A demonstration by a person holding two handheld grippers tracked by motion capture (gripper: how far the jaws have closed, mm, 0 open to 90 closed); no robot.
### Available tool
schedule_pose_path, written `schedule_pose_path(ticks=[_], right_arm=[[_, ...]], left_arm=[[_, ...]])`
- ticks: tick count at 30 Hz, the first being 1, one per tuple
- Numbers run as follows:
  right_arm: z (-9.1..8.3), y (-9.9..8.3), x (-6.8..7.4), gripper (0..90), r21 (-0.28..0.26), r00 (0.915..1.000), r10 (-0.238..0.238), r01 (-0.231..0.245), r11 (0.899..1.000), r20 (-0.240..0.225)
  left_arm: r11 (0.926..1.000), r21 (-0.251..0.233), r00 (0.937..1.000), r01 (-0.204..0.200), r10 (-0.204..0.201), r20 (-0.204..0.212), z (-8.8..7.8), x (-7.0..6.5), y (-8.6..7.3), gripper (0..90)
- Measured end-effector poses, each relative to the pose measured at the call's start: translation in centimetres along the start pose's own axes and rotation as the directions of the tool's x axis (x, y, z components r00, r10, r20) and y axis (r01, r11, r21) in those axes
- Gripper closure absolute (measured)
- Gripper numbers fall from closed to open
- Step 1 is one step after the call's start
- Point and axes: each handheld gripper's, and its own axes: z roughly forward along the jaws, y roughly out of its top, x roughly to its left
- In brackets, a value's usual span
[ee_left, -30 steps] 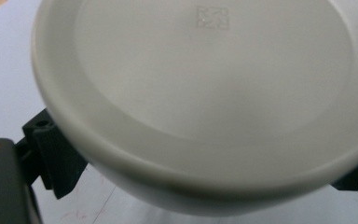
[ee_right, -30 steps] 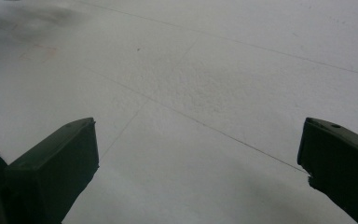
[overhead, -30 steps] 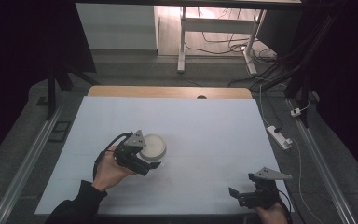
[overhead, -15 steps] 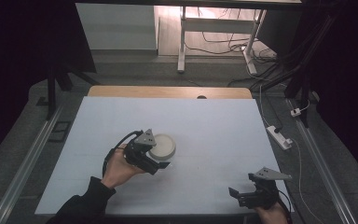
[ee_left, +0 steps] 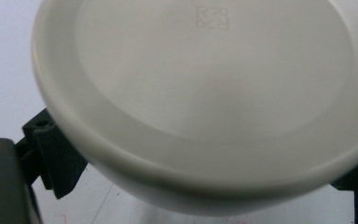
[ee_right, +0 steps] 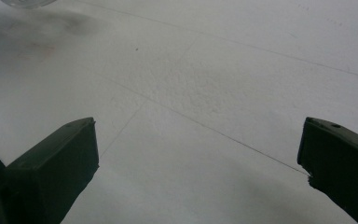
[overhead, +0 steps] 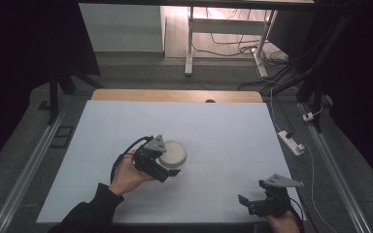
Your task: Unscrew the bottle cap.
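**Ana:** Bowl (ee_left: 205,98) first: a pale, round one sitting between the jaws of the left gripper (overhead: 167,162). One ribbed black pad (ee_left: 51,158) shows at the lower left under its rim, and a corner of the other at the far lower right. I'd call that clamped on the bowl across its body.

**Ben:** What could go wrong with that hold?

**Ana:** The wall is smooth and curved, and the pads look to sit low under the rim. If the hand tilts or jerks, I'd expect the bowl to pivot or slide out of the jaws. From the high view I cannot tell whether its base touches the table (overhead: 223,126).

**Ben:** And the other side?

**Ana:** The right gripper (overhead: 252,204) has its jaws spread wide with nothing but bare white surface between them. It sits well apart from the bowl, close to the near table edge.

**Ben:** Room to move?

**Ana:** Plenty ahead of the left jaws and to either side; the white top is open all around. The near edge lies behind the left hand (overhead: 126,174). A power strip (overhead: 290,142) lies off the table's right side, well away from both grippers.
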Motion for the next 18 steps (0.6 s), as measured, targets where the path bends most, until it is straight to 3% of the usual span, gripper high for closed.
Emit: schedule_pose_path(ticks=[9,18], right_arm=[[-0.4,0.6,0.5,0.0,-0.040,0.9997,-0.024,0.023,0.999,-0.010],[-0.1,1.6,1.6,0.0,-0.048,0.9951,-0.091,0.090,0.995,-0.039]], left_arm=[[1.0000,-0.006,1.0000,0.001,0.000,0.005,0.0,-0.1,-0.1,7.6],[1.0000,-0.007,0.9999,-0.002,0.002,0.013,0.1,-0.1,-0.2,7.6]])
